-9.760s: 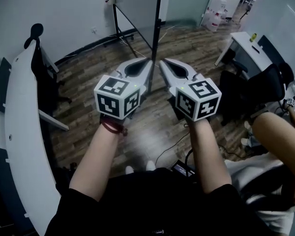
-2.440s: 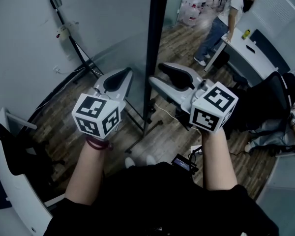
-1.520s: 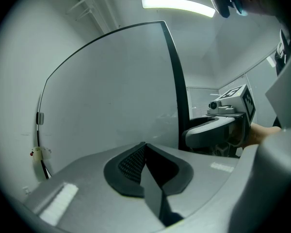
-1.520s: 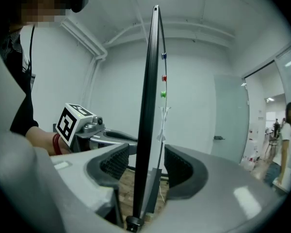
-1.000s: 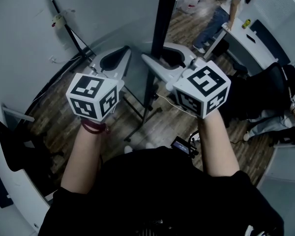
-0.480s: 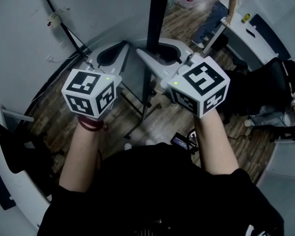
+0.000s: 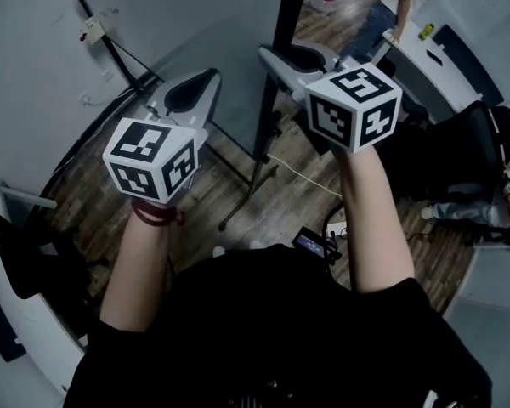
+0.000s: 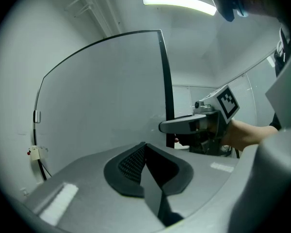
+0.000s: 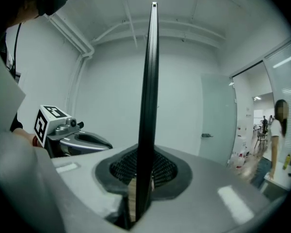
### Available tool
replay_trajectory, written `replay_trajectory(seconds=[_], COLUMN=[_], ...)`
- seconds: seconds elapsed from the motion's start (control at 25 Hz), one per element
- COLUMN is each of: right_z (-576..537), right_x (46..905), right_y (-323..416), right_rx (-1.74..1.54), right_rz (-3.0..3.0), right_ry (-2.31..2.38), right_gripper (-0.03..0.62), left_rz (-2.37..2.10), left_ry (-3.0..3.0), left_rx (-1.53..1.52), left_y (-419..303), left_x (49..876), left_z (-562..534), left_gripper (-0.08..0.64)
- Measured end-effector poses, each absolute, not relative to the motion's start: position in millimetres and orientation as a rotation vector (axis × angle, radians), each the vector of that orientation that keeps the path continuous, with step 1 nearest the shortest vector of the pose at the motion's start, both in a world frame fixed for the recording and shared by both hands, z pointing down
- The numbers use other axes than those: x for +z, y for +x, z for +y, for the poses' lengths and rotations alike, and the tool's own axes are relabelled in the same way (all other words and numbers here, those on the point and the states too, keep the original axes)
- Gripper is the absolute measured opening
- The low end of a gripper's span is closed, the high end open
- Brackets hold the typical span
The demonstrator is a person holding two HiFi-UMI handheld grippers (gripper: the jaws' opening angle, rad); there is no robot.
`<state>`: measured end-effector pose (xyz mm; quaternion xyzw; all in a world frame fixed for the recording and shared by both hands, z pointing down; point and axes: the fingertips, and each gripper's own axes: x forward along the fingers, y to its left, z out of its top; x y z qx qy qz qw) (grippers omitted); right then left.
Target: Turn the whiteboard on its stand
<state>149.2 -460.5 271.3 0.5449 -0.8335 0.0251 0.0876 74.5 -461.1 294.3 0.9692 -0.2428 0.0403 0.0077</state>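
Grey wall (image 7: 34, 49) to my left, plank floor (image 7: 85, 194) below. The whiteboard (image 8: 102, 91) stood upright on its stand right in front of me; from the head view it showed mostly as a black edge running up out of frame. Its pale face filled the left gripper view. The stand's thin legs (image 7: 253, 172) splayed over the floor under my hands.

Beyond the board to the right: a white desk (image 7: 425, 62) with a person (image 7: 382, 19) standing at it, and nearer me a dark office chair (image 7: 459, 155). A black tripod leg (image 7: 106, 41) leaned along the wall. A pale cable (image 7: 304, 173) crossed the floor past the stand's foot. A small dark device (image 7: 311, 243) lay near my feet.

Nothing stood between my hands and the board.

Both forearms were stretched forward, about level, marker cubes toward me. My right gripper (image 9: 146, 155) sat on the board's near vertical edge; its jaws had just been closing, and the black edge ran straight up between the two pads, which pinched it. My left gripper (image 8: 145, 147) hung just short of the board's face, left of that edge. Its jaws were drawn together with nothing between them, and I could not tell whether its tips touched the surface.
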Motion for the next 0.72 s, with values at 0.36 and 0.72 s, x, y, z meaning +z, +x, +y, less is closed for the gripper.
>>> replay_trajectory(seconds=[0.36, 0.72], right_z=[-479, -467], right_x=[273, 273], right_y=[168, 163], right_rx=[0.107, 0.101], right_rz=[-2.462, -2.499], right_ry=[1.657, 1.643], right_gripper=[0.060, 0.060], left_rz=[-0.780, -0.791], left_ry=[3.016, 3.000], left_rx=[0.104, 0.127], left_y=[73, 82], left_x=[292, 297], left_z=[-464, -455], left_gripper=[0.002, 0.002])
